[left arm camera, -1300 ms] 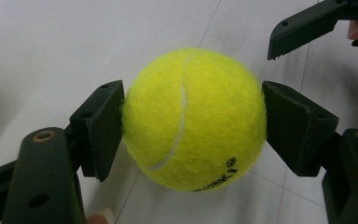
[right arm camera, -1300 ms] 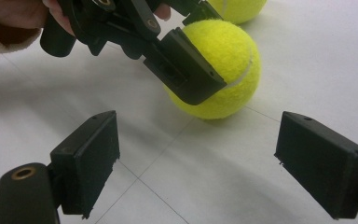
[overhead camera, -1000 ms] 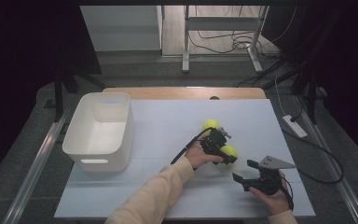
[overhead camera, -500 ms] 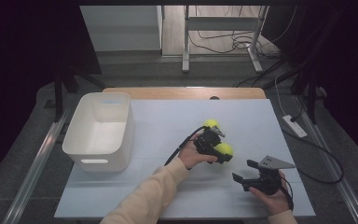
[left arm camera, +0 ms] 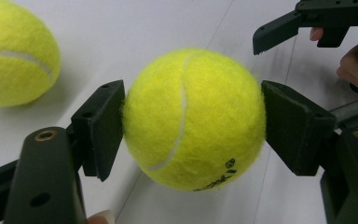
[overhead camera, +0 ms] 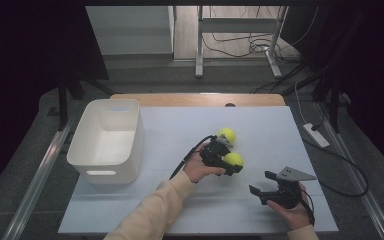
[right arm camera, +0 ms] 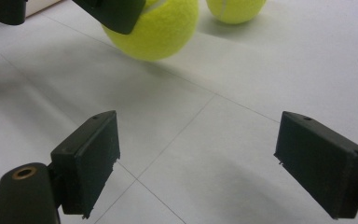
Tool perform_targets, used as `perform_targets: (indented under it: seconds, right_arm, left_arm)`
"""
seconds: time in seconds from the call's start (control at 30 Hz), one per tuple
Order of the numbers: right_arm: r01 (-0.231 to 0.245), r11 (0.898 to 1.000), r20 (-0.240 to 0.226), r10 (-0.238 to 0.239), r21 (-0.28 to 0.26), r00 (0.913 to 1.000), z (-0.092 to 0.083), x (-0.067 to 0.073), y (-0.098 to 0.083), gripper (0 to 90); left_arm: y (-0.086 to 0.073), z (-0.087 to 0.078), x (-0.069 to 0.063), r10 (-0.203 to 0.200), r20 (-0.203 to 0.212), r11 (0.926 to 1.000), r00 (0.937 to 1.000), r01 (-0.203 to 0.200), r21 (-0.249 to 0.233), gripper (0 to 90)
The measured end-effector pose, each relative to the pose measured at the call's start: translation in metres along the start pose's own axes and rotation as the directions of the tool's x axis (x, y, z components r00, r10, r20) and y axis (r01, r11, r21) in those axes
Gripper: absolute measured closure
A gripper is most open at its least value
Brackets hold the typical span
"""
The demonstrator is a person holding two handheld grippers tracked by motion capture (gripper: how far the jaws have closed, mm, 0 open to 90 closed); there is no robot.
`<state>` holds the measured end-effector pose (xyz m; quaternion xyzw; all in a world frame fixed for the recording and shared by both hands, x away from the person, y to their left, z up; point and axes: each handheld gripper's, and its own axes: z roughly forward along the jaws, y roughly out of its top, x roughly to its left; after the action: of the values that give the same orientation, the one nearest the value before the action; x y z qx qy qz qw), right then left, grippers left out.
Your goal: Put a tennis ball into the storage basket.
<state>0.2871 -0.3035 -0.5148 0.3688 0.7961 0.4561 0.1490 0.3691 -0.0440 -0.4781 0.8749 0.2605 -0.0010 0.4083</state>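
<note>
Site I work in: a lab or test room. Evidence: dark curtains (overhead camera: 40,45) at both sides, floor cables (overhead camera: 240,47), power strip (overhead camera: 316,135), metal frame legs (overhead camera: 199,40), white-covered table (overhead camera: 180,120).

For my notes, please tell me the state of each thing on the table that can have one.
held tennis ball: gripped, off the table
left gripper: shut on that ball
second tennis ball: loose on the table
right gripper: open, holding nothing
white bin: upright, nothing seen inside
</note>
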Motion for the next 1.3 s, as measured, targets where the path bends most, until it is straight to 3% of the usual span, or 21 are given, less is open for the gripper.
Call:
perform_targets:
  seconds: [0.77, 1.3]
  right_arm:
    - [0.005, 1.000, -0.001, -0.005, 0.008, 1.0000, 0.002, 0.001, 0.000, 13.5]
    - [-0.001, 1.000, -0.004, 0.001, 0.004, 1.0000, 0.002, 0.001, 0.000, 13.4]
  left_arm:
    - [-0.014, -0.027, -0.002, 0.008, -0.023, 0.9990, 0.9997, -0.009, -0.043, 26.5]
    - [-0.023, -0.045, 0.000, 0.015, -0.068, 0.9987, 0.9976, -0.019, -0.048, 26.5]
